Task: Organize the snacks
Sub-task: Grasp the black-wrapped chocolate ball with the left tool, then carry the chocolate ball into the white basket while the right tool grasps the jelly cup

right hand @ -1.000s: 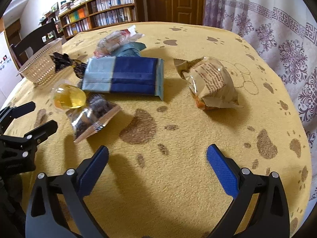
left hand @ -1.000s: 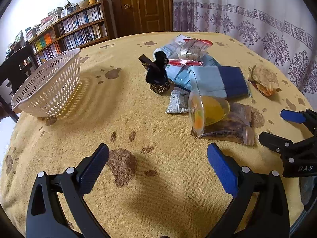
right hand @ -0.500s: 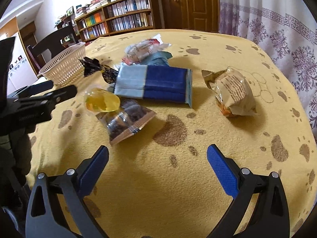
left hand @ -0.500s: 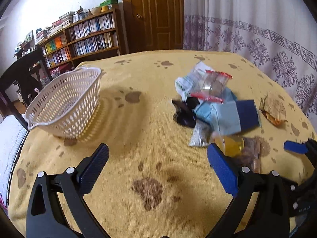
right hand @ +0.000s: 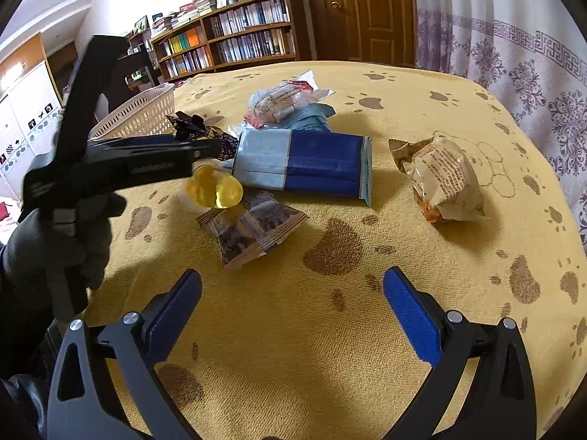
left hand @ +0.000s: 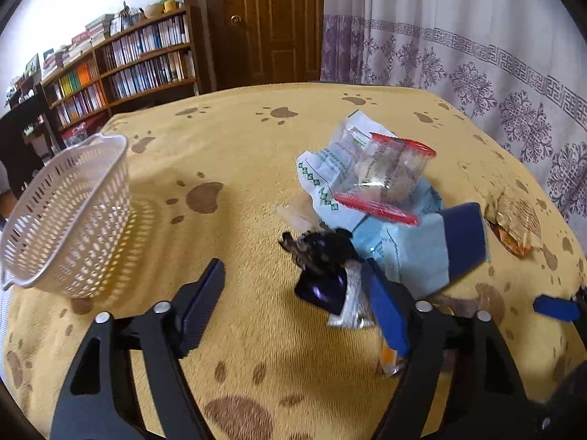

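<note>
1. The left gripper has swung from the bare cloth toward the snack pile and now hovers low over the dark purple candy packet, its jaws spread wide with nothing between them.
2. That packet lies at the pile's near edge, touching the blue biscuit pack, with the white basket well apart to its left.
3. The right gripper hangs back, spread and empty, near the brown nut packet and yellow jelly cup.
4. The basket looks empty, so sorting has barely begun; I'd guess the purple packet is the first pick.
</note>
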Tool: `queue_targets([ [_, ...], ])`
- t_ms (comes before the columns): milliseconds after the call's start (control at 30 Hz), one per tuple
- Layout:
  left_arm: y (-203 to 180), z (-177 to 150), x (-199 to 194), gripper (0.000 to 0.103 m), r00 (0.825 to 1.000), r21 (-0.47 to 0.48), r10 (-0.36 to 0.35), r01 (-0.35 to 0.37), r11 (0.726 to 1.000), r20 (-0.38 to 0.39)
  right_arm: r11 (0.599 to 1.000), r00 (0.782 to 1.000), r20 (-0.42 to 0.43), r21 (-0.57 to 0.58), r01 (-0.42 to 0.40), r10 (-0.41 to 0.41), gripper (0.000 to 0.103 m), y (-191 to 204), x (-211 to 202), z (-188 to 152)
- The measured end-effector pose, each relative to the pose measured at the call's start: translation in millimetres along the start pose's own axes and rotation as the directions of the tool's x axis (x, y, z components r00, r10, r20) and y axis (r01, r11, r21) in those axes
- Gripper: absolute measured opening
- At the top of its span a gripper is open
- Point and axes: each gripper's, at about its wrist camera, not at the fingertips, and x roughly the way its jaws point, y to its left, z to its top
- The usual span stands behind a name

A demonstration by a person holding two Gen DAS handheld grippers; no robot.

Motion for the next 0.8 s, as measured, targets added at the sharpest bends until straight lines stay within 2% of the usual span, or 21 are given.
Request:
queue_targets([
  [100,1.7,2.4,12.7,0.072,1.0,-0.015,-0.022,0.022,1.0,-0.017,1.0,1.0,-0.003,-0.002,-0.002,0.002,0.098,0.7,1.4,-0.5],
  [300,5.1,5.0,31.2,0.054,0.997,-0.051,-0.07,0.068,0.996,-0.039,1.0,1.0,-0.005,-0.01,-0.011,0.011,0.098,2.7,3.8,-2.3],
  [367,7.8,5.8,35.2,0.043,0.994,-0.069,-0.104,0.101,0.992,-0.041,1.0,1.0,-0.004,-0.014,-0.016,0.016,0.098,4.0,4.0,-2.7],
  [433,9.9,4.6,37.1,0.032,0.993,-0.077,-0.109,0.105,0.991,-0.044,1.0,1.0,-0.003,-0.019,-0.021,0.021,0.098,5.2,4.2,-2.8],
  [567,16.3,3.0,33.1,0.031,0.991,-0.097,-0.129,0.127,0.987,-0.021,0.999,1.0,-0.003,-0.03,-0.029,0.029,0.098,8.9,4.4,-3.7],
  [800,28.0,7.6,2.4,0.031,0.993,-0.083,-0.11,0.114,0.99,0.053,0.998,0.999,0.01,-0.041,-0.051,0.051,0.098,18.3,0.9,-2.7],
])
